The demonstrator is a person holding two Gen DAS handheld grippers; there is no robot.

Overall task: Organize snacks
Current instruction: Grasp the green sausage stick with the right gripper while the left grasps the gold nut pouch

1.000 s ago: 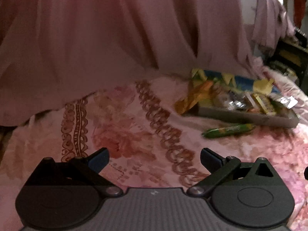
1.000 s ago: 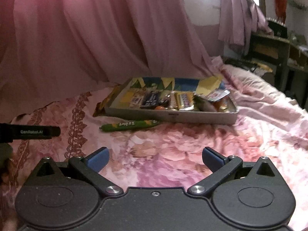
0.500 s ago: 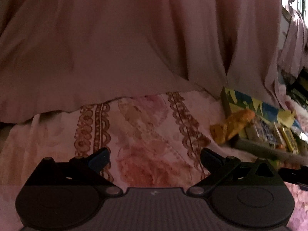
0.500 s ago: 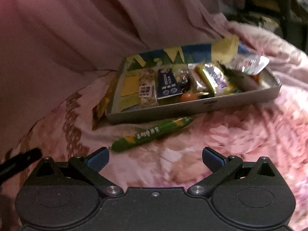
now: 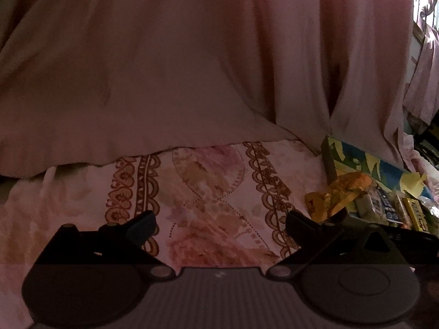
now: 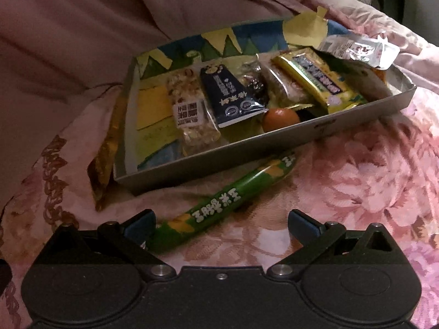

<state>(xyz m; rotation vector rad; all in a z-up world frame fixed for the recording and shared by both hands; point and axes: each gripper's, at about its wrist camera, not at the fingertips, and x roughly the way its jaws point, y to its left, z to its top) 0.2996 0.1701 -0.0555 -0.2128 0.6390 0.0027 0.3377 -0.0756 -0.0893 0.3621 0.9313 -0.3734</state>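
On the floral bedspread (image 6: 343,181), just in front of the snack box (image 6: 274,139), lies the green sausage stick (image 6: 219,205), its near end by your right gripper (image 6: 221,223) left finger, jaws spread wide, nothing held. Your left gripper (image 5: 221,223) is open too, over bare bedspread, orange packet (image 5: 343,192) to its right.
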